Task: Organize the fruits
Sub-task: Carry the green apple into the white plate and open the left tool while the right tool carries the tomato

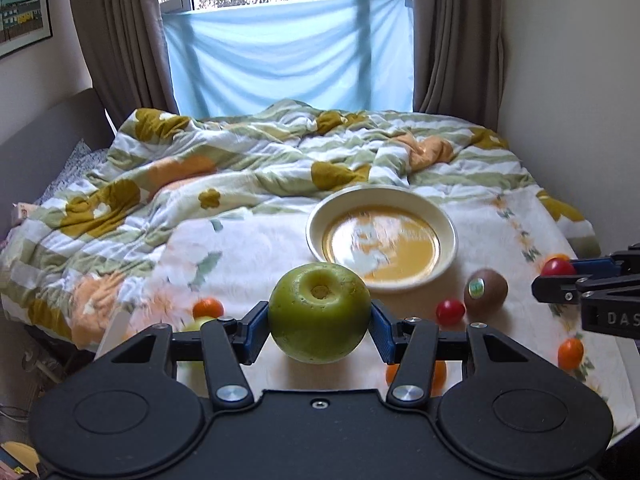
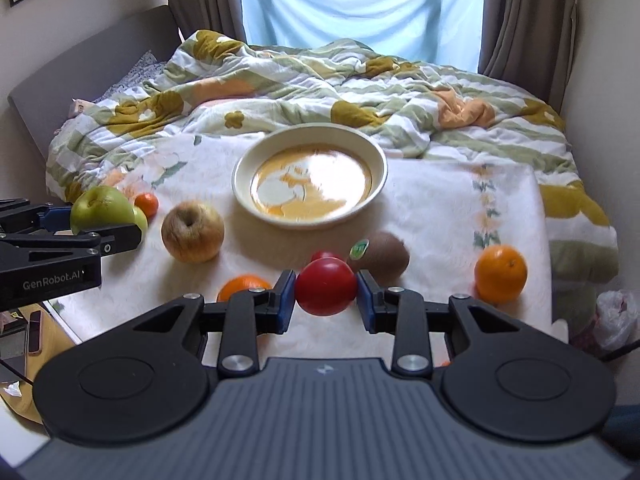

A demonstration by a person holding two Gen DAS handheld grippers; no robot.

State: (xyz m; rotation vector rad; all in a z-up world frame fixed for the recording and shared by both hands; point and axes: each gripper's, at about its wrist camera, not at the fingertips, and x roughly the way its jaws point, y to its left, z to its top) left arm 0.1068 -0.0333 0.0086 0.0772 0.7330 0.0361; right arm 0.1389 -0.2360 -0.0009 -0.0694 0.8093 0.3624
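The left claw (image 1: 319,320) pinches a green apple (image 1: 319,312) between its blue pads, stem dimple facing the camera. The right claw (image 2: 326,294) pinches a red tomato (image 2: 326,287).

Ahead of both claws a bowl (image 1: 316,220) sits empty on a white floral cloth (image 1: 248,248). Beyond it lies a rumpled quilt (image 1: 200,168).

From the left wrist, a kiwi (image 1: 486,290) and a second small tomato (image 1: 450,311) lie right of the claw. A small orange (image 1: 208,308) lies to its left, and another orange (image 1: 438,374) is half hidden under its right finger. The right claw shows only as a side-on tip at the frame's edge.

The right wrist alone shows a yellow-brown apple (image 2: 193,231) left of its claw and a large orange (image 2: 501,274) to the right. A pale green fruit (image 2: 140,218) behind the held apple may be another apple; the view is too blocked to be sure.
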